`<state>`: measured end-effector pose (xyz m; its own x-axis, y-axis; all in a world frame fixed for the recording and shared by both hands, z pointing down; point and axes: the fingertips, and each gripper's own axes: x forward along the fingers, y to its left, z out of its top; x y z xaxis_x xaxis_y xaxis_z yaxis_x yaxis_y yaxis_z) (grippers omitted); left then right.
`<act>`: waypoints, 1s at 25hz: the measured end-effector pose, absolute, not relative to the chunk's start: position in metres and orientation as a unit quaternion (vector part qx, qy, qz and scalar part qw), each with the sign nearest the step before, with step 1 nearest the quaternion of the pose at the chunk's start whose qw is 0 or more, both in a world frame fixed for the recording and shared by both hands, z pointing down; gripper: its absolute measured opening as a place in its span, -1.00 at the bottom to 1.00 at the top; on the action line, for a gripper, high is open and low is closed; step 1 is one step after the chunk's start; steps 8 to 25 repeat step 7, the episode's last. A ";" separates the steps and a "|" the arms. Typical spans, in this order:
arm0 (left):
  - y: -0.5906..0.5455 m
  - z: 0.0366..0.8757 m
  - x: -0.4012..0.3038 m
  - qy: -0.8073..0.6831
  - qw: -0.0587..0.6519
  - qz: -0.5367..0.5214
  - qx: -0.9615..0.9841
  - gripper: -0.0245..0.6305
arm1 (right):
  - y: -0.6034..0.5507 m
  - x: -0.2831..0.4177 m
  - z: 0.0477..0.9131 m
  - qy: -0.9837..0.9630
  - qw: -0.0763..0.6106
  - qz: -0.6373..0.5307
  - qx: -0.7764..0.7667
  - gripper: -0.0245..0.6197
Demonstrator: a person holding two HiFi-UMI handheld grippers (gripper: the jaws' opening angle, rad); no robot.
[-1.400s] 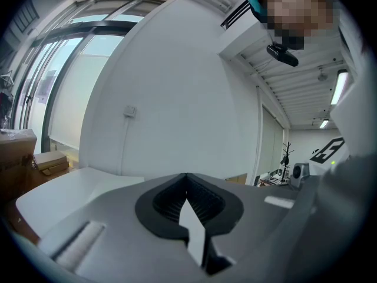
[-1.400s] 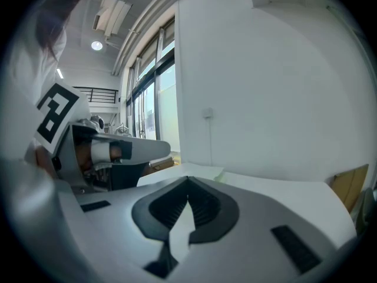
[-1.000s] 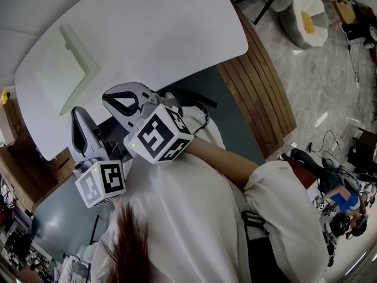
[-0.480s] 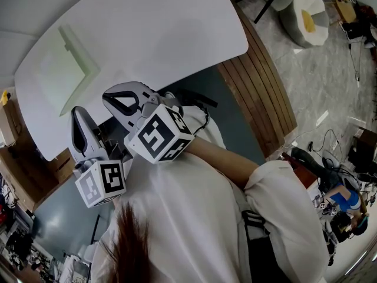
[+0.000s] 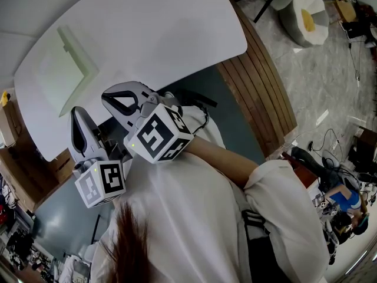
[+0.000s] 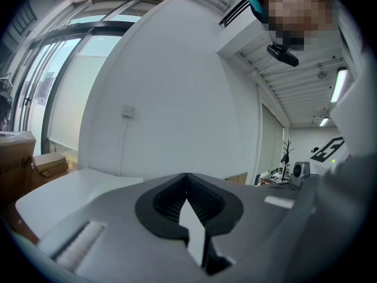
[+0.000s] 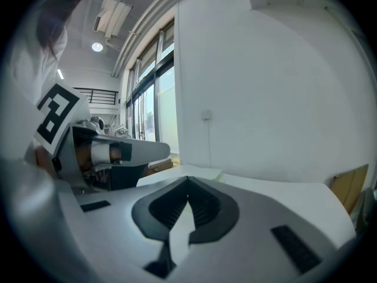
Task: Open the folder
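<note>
A pale green translucent folder point(image 5: 63, 69) lies flat and closed on the left part of the white table point(image 5: 171, 28). Both grippers are held close to the person's chest, short of the table's near edge and apart from the folder. The left gripper point(image 5: 79, 114) points toward the table with its jaws shut and empty; in its own view point(image 6: 187, 177) the tips meet with nothing between them. To its right, the right gripper point(image 5: 109, 98) is likewise shut with nothing in it, as its own view point(image 7: 188, 180) shows. The left gripper's body point(image 7: 112, 155) appears at the left of the right gripper view.
A strip of wooden slats point(image 5: 259, 81) runs along the table's right edge. A white beanbag seat point(image 5: 306, 16) stands on the grey floor beyond. Cardboard boxes point(image 6: 29, 155) sit by the window left of the table. Cables and gear point(image 5: 336, 175) lie at the right.
</note>
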<state>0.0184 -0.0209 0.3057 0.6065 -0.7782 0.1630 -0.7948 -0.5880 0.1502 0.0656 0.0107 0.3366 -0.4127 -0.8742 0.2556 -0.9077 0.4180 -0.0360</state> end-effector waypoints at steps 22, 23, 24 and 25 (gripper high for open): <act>-0.018 0.305 0.022 -0.443 0.102 0.039 0.890 -0.90 | 0.013 0.069 0.337 -0.837 0.099 0.084 0.531 -0.90; -0.018 0.305 0.022 -0.443 0.102 0.039 0.890 -0.90 | 0.013 0.069 0.337 -0.837 0.099 0.084 0.531 -0.90; -0.018 0.305 0.022 -0.443 0.102 0.039 0.890 -0.90 | 0.013 0.069 0.337 -0.837 0.099 0.084 0.531 -0.90; -0.018 0.305 0.022 -0.443 0.102 0.039 0.890 -0.90 | 0.013 0.069 0.337 -0.837 0.099 0.084 0.531 -0.90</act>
